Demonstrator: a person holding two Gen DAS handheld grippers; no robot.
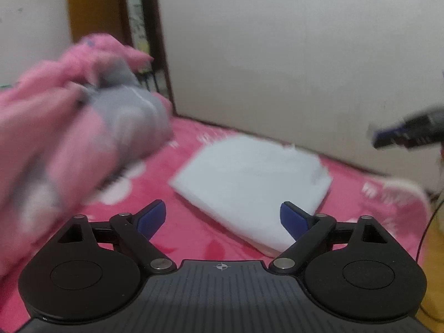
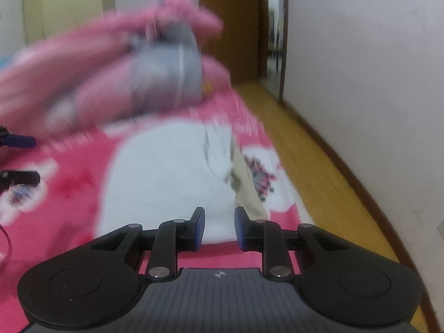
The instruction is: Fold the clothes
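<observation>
The left hand-held gripper [image 1: 222, 219] is nearest in its own view, with its jaws spread wide and nothing between them. Just beyond its blue fingertips [image 1: 152, 216] lies the folded white garment [image 1: 249, 183], flat on the pink blanket [image 1: 188, 230] that covers the bed. The right hand-held gripper [image 2: 219, 229] has its jaws only narrowly apart, and no cloth is pinched between them; the near edge of the white garment is seen through the gap. To the left of the white garment, and higher, a pink and grey garment [image 1: 91, 116] is bunched in a blurred mass; the pictures do not show what carries it. To the right of the white garment, the blanket ends at a yellow wooden floor [image 2: 305, 144]. Behind the white garment stands a white wall [image 1: 291, 55], and further to its left a brown door frame [image 1: 91, 2].
</observation>
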